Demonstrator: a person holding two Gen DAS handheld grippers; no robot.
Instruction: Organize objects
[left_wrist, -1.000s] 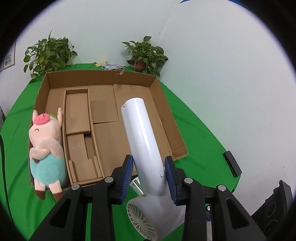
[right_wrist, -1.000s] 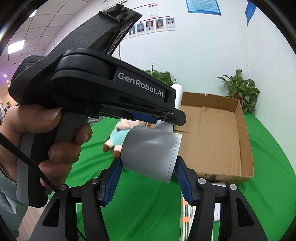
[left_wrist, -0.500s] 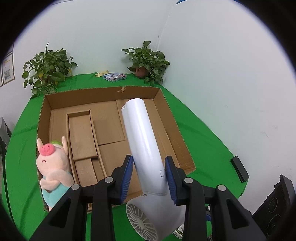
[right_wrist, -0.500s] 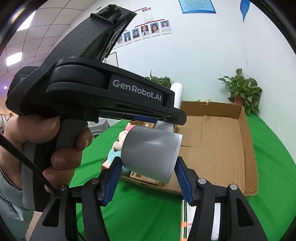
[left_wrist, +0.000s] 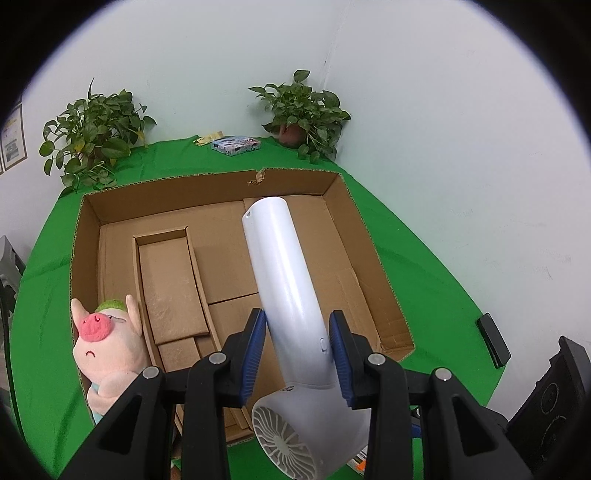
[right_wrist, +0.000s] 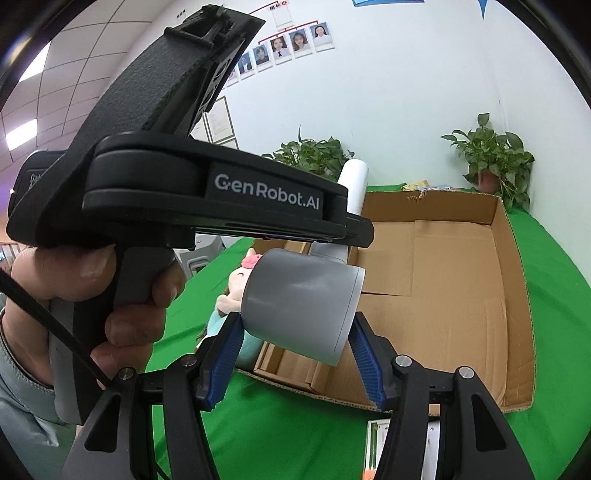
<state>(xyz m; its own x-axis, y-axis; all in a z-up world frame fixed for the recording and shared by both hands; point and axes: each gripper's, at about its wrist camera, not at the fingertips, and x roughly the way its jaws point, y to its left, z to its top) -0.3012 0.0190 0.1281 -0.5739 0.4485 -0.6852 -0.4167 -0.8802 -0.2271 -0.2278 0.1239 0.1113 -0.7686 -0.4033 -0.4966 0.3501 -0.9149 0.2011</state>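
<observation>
White hair dryer (left_wrist: 284, 291) held in the air over the near edge of the open cardboard box (left_wrist: 369, 258), not yet set down. Left gripper (left_wrist: 297, 354) clamped on its handle; right gripper (right_wrist: 295, 354) clamped on its grey barrel (right_wrist: 299, 306). Plush pig (left_wrist: 103, 347) already leaning against the box's near left wall, seemingly inside. Small packet (left_wrist: 236, 144) beyond the box's far wall, untouched. Placing of the dryer inside the box probably next. Compared with a second earlier: box lower and further off in both views, pig slid toward the bottom corner, both grips unchanged.
</observation>
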